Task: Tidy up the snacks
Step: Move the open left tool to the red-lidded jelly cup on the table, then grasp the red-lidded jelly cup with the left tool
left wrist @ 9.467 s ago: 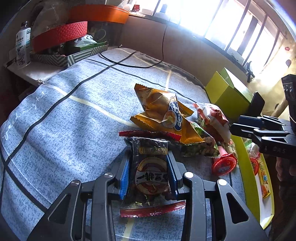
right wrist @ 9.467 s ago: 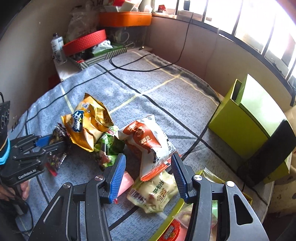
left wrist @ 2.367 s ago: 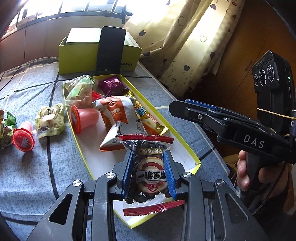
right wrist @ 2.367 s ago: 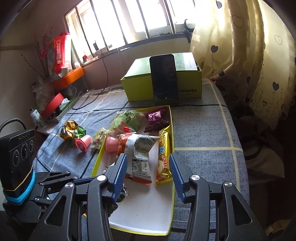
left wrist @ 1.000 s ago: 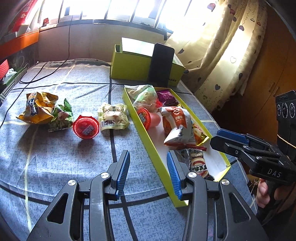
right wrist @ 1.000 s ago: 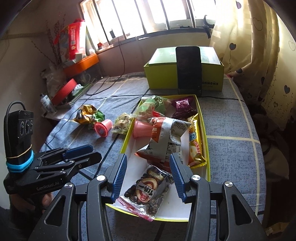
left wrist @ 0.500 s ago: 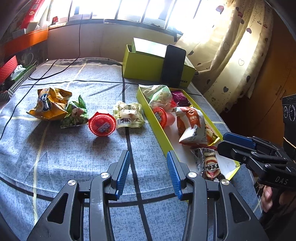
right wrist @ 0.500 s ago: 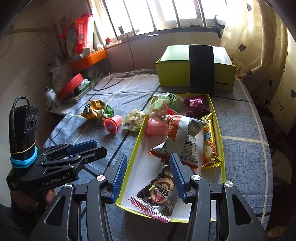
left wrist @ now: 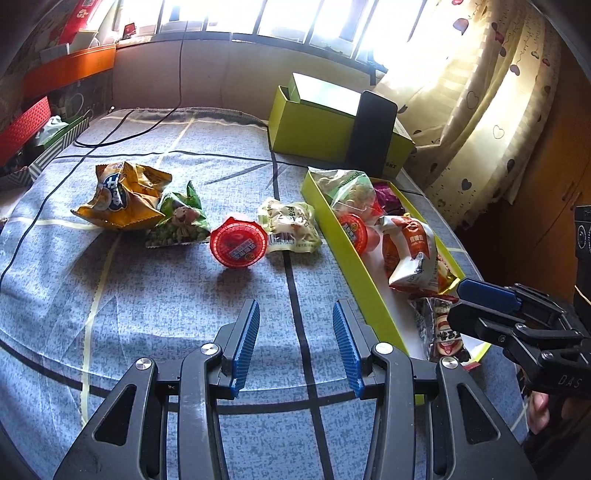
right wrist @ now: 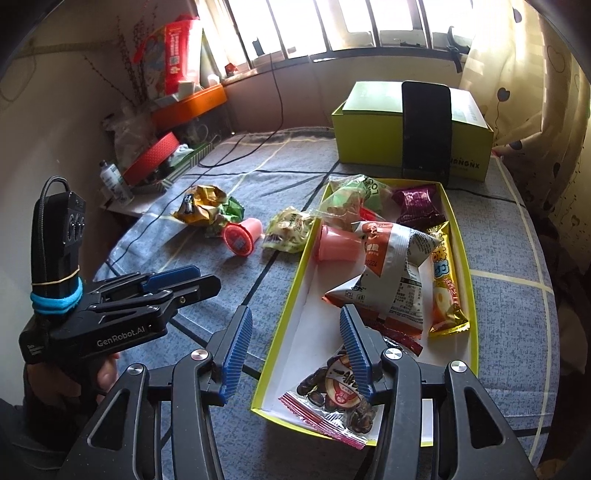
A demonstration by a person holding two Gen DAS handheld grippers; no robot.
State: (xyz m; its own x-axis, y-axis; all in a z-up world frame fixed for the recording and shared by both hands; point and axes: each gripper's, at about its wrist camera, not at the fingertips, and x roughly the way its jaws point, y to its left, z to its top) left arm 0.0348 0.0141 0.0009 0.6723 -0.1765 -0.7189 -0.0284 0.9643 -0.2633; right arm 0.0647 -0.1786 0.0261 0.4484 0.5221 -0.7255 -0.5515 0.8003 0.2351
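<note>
Gaping left gripper (left wrist: 295, 332) above striped blue cloth (left wrist: 147, 314)

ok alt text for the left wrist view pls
The open left claw hovers over a blue-grey cloth, facing four loose snacks: a yellow chip bag, green packet, red-lidded jelly cup and pale pouch. A snack-filled yellow tray lies right.

I'm looking into a home bedroom. A bed with a blue checked sheet (left wrist: 147, 295) sits under barred windows (right wrist: 369, 26), beside heart-print curtains (left wrist: 491, 92) and a wooden wardrobe (left wrist: 554, 166).
</note>
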